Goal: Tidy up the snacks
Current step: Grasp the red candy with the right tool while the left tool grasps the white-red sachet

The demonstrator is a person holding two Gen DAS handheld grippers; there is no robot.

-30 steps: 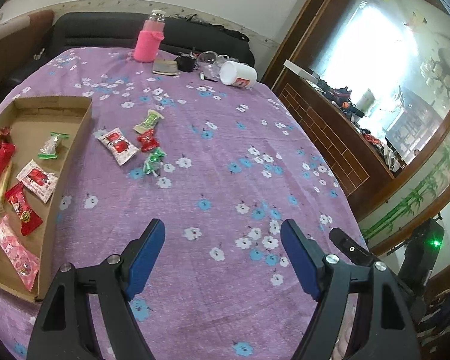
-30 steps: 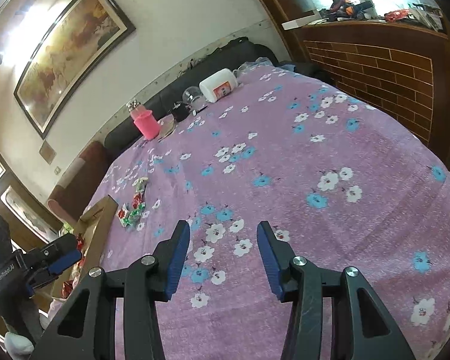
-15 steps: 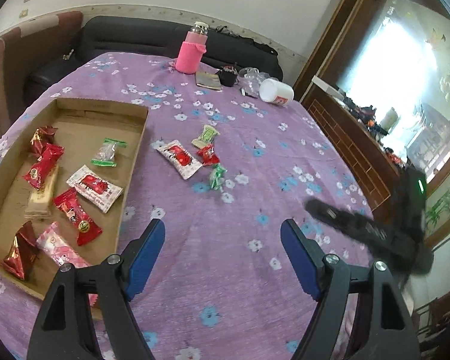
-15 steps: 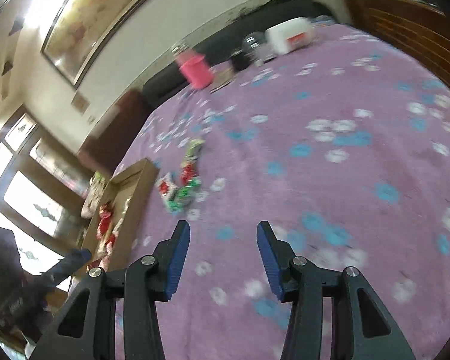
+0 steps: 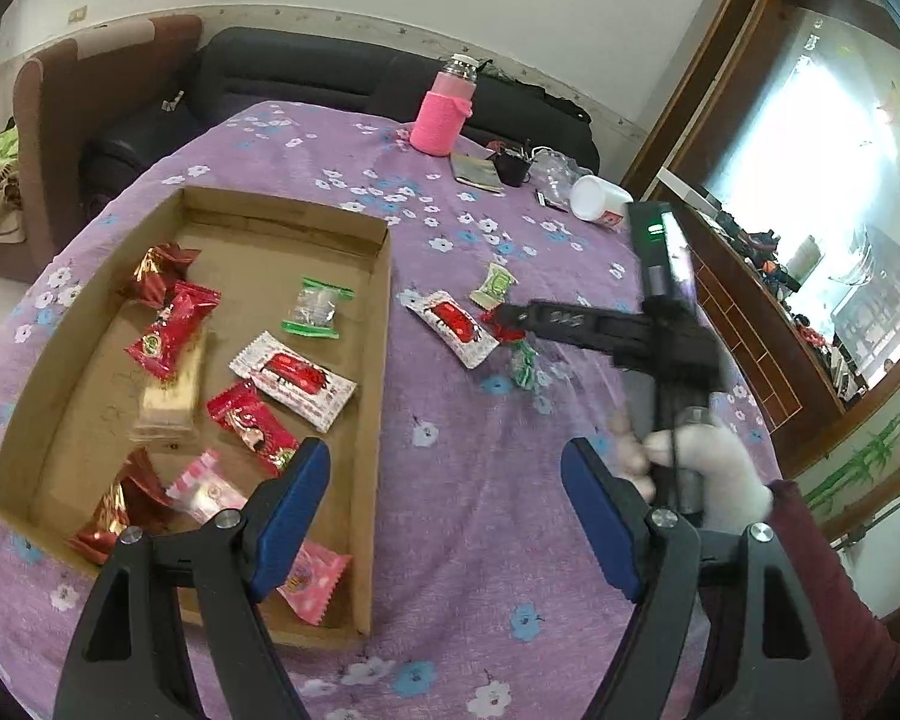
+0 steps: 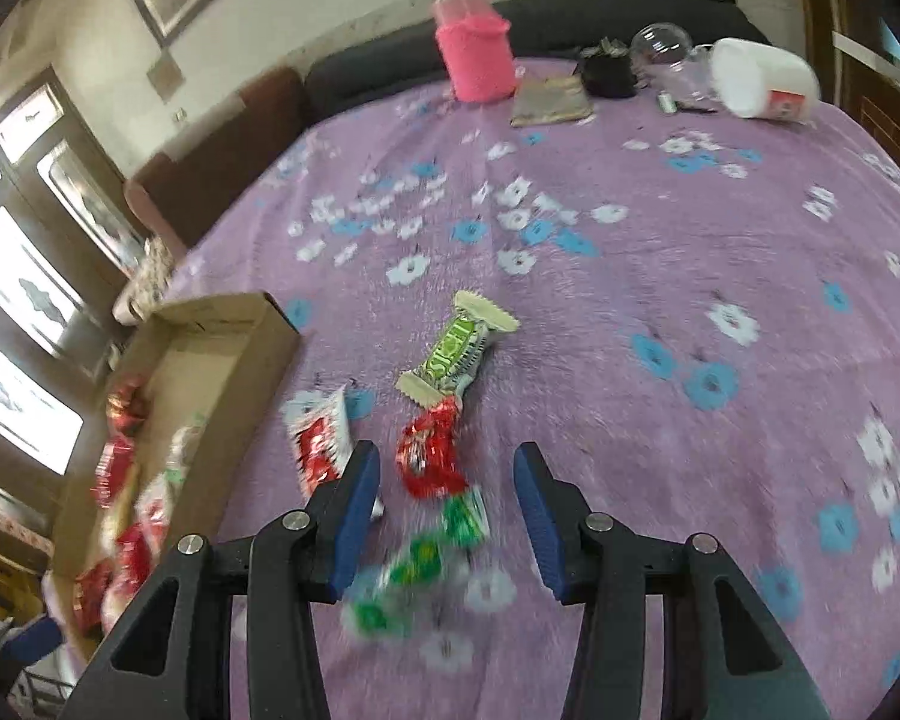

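Since half a second ago, the right gripper (image 6: 447,510) has swung down over the red candy (image 6: 429,456), jaws spread, gripping nothing. Left gripper (image 5: 444,510) hangs wide apart and empty near the cardboard tray (image 5: 372,420).

Both grippers have black triangular-cutout frames, silver screws and blue finger pads (image 5: 294,501). The right gripper (image 5: 513,315) carries a green-lit black box; the hand (image 5: 708,468) wears a white glove and maroon sleeve (image 5: 822,576).
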